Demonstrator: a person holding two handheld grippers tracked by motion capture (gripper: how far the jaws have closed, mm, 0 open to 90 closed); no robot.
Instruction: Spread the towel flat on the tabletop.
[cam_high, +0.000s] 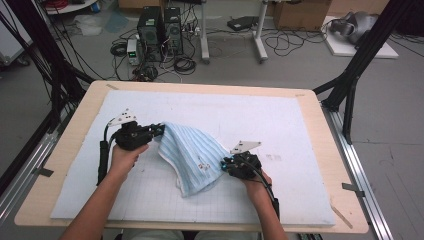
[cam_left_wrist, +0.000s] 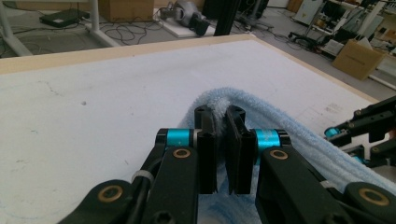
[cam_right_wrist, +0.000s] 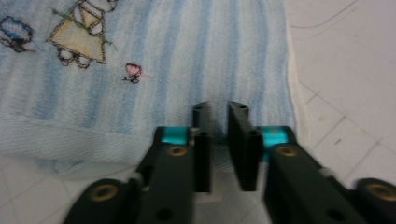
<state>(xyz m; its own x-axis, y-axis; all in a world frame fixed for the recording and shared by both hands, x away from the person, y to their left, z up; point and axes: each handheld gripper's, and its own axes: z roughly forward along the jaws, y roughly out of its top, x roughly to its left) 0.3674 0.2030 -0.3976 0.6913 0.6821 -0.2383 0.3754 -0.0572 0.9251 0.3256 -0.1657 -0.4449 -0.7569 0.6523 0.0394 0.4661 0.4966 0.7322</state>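
Two black fingers (cam_left_wrist: 236, 140) of the left gripper (cam_left_wrist: 221, 116) rise from below, pinched on a raised fold of a pale blue towel (cam_left_wrist: 280, 121) lying on a white surface (cam_left_wrist: 93, 107). The other gripper (cam_left_wrist: 362, 128) sits at the right edge.

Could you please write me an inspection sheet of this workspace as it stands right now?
Surface: pale wooden table covered by a white gridded mat.
Job's things: light blue striped terry towel, bunched and partly lifted at the mat's middle, with small embroidered figures.
Clutter: nothing seen on the mat besides the towel.
Grippers: left claw shut on the towel's raised edge; right claw narrowed over the towel's hem at its right corner, a grip not certain.
Cables: black cable trails from the left claw along the forearm; loose cords lie tangled on the floor.
Surroundings: black computer towers, cardboard box, black frame posts.
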